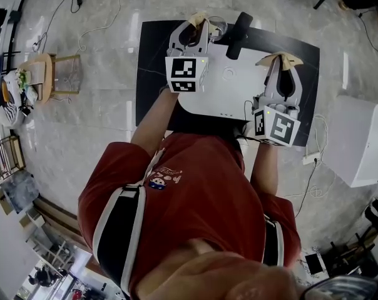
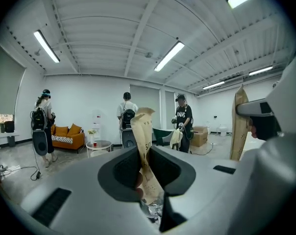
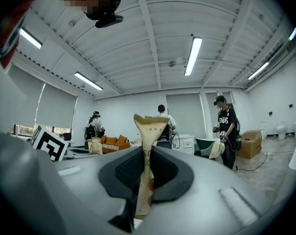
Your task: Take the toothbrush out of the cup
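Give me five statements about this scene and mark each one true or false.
1. The left gripper is shut on a tan paper packet. True.
2. The right gripper is open and empty. False: it grips a second packet.
3. The table is black. True.
4. The person's shirt is blue. False: it is red.
5. An orange sofa stands in the room. True.
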Tool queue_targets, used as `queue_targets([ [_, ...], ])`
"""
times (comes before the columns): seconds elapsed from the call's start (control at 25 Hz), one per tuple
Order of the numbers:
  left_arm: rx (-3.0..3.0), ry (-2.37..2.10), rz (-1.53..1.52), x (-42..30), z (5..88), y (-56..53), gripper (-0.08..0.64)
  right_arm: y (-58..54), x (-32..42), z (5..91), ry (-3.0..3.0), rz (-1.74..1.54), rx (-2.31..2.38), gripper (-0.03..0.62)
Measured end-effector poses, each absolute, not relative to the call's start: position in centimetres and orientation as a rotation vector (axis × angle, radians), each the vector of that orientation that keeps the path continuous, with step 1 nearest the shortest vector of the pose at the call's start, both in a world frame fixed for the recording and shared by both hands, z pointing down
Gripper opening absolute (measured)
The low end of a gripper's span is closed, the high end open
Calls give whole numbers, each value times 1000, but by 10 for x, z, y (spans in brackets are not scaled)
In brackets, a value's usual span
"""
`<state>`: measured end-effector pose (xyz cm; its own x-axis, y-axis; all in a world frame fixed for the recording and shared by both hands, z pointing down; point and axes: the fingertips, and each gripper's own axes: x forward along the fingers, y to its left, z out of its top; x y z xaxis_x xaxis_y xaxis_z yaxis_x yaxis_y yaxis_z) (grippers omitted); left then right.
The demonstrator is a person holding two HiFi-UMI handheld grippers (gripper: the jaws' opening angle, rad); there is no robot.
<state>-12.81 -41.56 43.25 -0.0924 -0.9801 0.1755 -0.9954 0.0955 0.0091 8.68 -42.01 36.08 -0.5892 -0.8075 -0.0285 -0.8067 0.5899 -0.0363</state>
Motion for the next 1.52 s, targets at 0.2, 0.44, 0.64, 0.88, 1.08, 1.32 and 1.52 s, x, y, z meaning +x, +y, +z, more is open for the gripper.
queue_targets([
  [0.2,2081,-2236,132,-122,408,-398,58,-410,91,342,2717,32,-1424,37],
  [0.44,2165,-2232,94,-114,372,-367,58,-389,89,322,2671,92,-1444,37],
  [0.64,2272,-2182,107,-108,350,-341,58,-364,87,312,2644,140,-1487,38],
  [0.88,2383,-2113,92,-100,340,-317,58,-337,98,308,2584,168,-1589,37],
  [1.08,2425,-2076,37,-97,337,-300,58,-317,109,310,2542,181,-1672,38],
  [1.32,2465,-2059,-1,-91,339,-288,58,-301,115,322,2534,180,-1723,38],
  [1.52,2488,-2047,-8,-85,337,-284,58,-295,119,321,2523,184,-1737,38],
])
